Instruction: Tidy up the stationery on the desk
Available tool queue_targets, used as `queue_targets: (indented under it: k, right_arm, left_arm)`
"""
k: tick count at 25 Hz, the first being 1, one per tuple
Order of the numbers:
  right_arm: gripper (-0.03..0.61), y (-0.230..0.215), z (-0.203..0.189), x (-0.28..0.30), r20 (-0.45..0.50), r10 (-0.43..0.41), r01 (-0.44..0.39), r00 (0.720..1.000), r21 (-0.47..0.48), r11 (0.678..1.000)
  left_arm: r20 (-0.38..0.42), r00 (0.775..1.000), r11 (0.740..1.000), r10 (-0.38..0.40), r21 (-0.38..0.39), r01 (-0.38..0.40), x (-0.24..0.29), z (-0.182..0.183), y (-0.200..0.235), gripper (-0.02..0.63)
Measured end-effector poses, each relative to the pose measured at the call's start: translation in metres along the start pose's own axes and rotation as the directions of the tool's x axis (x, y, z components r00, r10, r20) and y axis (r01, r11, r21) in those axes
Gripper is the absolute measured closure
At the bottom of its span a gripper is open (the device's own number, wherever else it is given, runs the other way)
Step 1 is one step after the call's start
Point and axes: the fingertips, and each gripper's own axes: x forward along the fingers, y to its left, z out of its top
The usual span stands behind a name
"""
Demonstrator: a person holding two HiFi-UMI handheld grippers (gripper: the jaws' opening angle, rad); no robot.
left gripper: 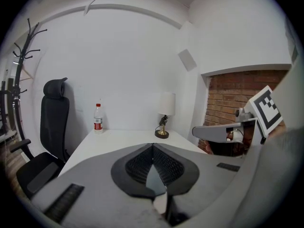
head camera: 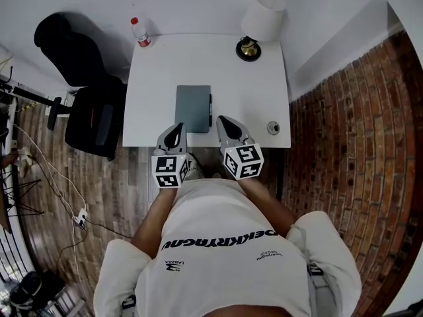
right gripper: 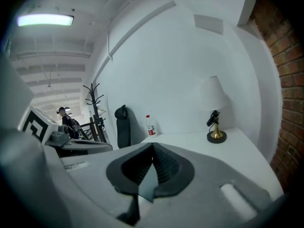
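Left claw (head camera: pixel 175 131): pressed together; the tips are seen meeting in the left gripper view (left gripper: pixel 153 147), and nothing is pinched.
Left claw, position: held low over the near edge of the desk (head camera: pixel 152 91), just beside the near left corner of the notebook (head camera: pixel 193 107). Contact cannot be told.
Right claw (head camera: pixel 223 121): pressed together as well; the pads are seen closed in the right gripper view (right gripper: pixel 152 146), and nothing is held.
Right claw, position: over the near desk edge, just right of the notebook's near right corner, close to the pen (head camera: pixel 210 109).
Notebook: grey, closed, laid flat at the middle of the desk.
Pen: dark, laid along the notebook's right edge, parallel to it.
Bottle (head camera: pixel 140 33): upright at the far left corner; a red cap and red label are noted. The fill level cannot be told.
Small round object (head camera: pixel 273 127): set near the near right corner, well apart from the notebook. Any contents cannot be told.
Lamp (head camera: pixel 262 17): white shade on a brass base, at the far right of the desk.
Chair (head camera: pixel 92 114): black, placed left of the desk.
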Motion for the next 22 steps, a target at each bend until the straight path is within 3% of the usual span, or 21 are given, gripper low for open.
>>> queue_targets:
  k: [22]
  right_arm:
    - [0.584,0.0061,-0.005,-0.0043,0.016,-0.018,0.018,1.0,-0.014,1.0]
  left_arm:
    - [0.009,1.0,1.0,-0.017,0.022,0.017,-0.0085,-0.0047,-0.0048,0.615]
